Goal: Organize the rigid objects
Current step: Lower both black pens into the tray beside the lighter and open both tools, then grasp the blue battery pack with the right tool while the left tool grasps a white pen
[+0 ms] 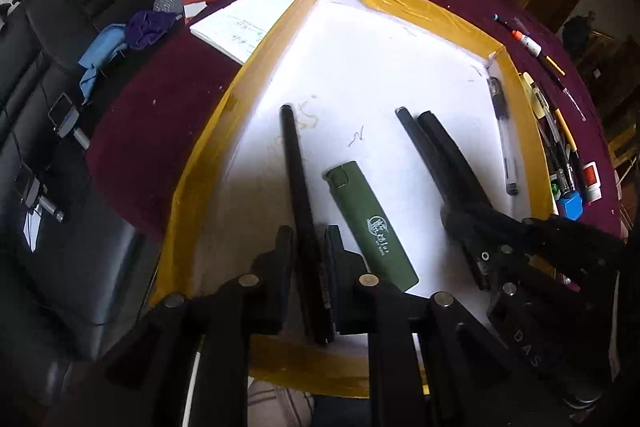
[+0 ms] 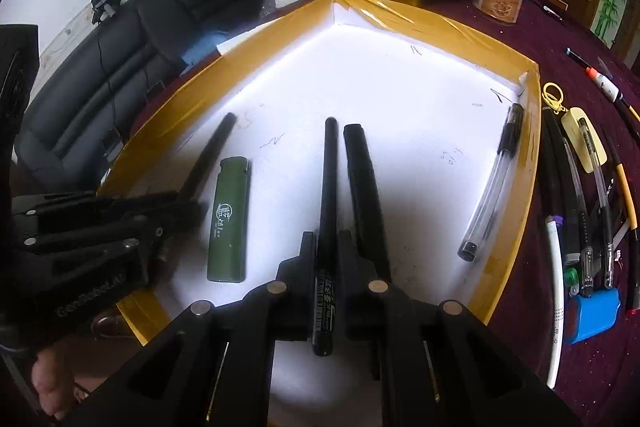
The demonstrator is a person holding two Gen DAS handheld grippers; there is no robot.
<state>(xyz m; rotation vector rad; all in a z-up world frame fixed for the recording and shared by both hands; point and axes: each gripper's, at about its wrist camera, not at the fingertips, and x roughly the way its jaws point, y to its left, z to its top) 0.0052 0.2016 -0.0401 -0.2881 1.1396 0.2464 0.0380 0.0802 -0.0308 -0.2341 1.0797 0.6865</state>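
Each of your grippers, left gripper [image 1: 308,247] and right gripper [image 2: 328,251], is closed on a black pen lying lengthwise between its fingers, the left black pen [image 1: 298,183] and the right black pen [image 2: 327,211], both pointing away over the tray [image 2: 516,211].

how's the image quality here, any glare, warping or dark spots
Left wrist view: strong fisheye bend on the yellow-taped tray rim, white tray floor blown out toward the far end, dark vignette at the corners. Right wrist view: same curvature, glare streaks on the tape at the far corner, the right gripper dark and low in detail.
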